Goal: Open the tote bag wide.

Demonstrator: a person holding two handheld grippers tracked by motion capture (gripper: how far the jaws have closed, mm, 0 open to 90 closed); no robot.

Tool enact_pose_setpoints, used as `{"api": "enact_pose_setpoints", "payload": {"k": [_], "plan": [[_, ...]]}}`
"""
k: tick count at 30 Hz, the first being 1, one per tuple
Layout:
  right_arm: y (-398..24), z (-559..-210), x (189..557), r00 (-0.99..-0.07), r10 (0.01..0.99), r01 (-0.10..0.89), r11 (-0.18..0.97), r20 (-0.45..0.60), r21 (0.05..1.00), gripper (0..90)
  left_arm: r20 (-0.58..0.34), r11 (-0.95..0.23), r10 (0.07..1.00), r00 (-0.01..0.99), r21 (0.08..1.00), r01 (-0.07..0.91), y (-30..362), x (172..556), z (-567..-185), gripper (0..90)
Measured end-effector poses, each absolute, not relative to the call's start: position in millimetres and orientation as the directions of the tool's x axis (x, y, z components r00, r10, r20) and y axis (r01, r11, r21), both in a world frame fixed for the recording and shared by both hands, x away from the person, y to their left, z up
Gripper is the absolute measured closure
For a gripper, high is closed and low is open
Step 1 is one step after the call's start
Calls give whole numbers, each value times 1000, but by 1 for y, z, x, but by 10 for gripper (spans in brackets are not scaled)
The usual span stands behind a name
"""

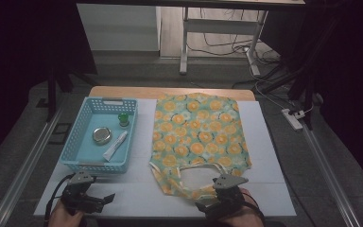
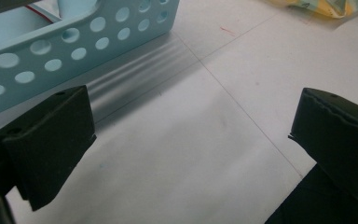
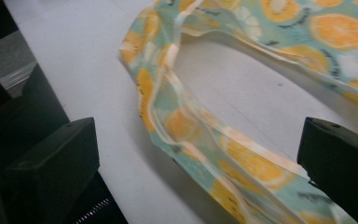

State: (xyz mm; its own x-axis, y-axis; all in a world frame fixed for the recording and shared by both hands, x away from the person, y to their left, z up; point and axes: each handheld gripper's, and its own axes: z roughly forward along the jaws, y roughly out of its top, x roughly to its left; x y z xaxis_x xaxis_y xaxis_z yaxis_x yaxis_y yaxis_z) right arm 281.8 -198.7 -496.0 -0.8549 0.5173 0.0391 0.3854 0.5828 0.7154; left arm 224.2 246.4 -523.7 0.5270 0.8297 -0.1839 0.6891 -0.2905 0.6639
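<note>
A blue basket [image 1: 75, 142] sits on the white worktop [image 1: 264, 142]; inside it lie a round tin [image 1: 101, 135], a white tube [image 1: 115, 145] and a green-capped bottle [image 1: 123, 118]; just right of the basket a fruit-print bag [image 1: 198, 132] lies flat, its handle loop toward the person; the right gripper [image 1: 207, 205] hovers at that handle [image 3: 191, 126], fingers wide, holding nothing; the left gripper [image 1: 105, 198] hangs just near of the basket, fingers wide and empty.

From up high I get a dim, vignetted picture: corners fall black, only the table [image 1: 264, 142] is lit. Both gripper views are brighter; near fingers [image 2: 46, 140] are soft, and glare streaks show at 11 o'clock.
</note>
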Motion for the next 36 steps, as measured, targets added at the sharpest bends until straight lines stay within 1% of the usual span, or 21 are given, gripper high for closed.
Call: {"api": "enact_pose_setpoints", "payload": {"k": [6,8,9,11,14,17,18,19,24,27,29,31,34,36], "plan": [[-184,-499,282,-875,484,355,617,17,703,0,-185,-291,830,527,663,690,246,224,-524,0],[-177,-500,282,-886,464,338,627,13,702,48,-184,-292,830,527,662,691,246,224,-524,0],[-177,-500,282,-886,464,338,627,13,702,48,-184,-292,830,527,661,691,246,224,-524,0],[-173,-500,281,-897,441,328,629,24,705,85,-184,-292,830,526,661,691,246,224,-524,0],[-167,-500,279,-912,409,306,642,24,703,171,-184,-291,831,525,661,692,246,225,-524,0],[-163,-500,279,-922,386,299,656,32,693,287,-184,-291,831,525,661,692,246,224,-524,0],[-162,-501,280,-929,367,293,672,37,680,363,-184,-291,831,525,661,692,246,224,-524,0],[-162,-501,280,-929,367,293,672,37,680,363,-184,-290,832,524,660,693,246,224,-524,0],[-160,-506,283,-938,345,282,715,28,640,500,-185,-288,832,523,661,693,246,224,-524,0],[-161,-508,286,-942,334,273,749,12,604,639,-185,-288,833,522,661,693,246,224,-524,0],[-162,-508,287,-945,327,267,760,7,593,777,-185,-289,832,523,661,692,246,224,-524,0],[-165,-505,287,-949,314,257,759,9,598,885,-184,-290,831,524,661,692,246,224,-524,0],[-168,-496,290,-948,319,255,742,8,620,891,-183,-290,832,524,661,692,246,224,-524,0],[-169,-491,295,-944,330,272,735,23,621,891,-183,-290,832,524,662,691,246,224,-524,0]]}}
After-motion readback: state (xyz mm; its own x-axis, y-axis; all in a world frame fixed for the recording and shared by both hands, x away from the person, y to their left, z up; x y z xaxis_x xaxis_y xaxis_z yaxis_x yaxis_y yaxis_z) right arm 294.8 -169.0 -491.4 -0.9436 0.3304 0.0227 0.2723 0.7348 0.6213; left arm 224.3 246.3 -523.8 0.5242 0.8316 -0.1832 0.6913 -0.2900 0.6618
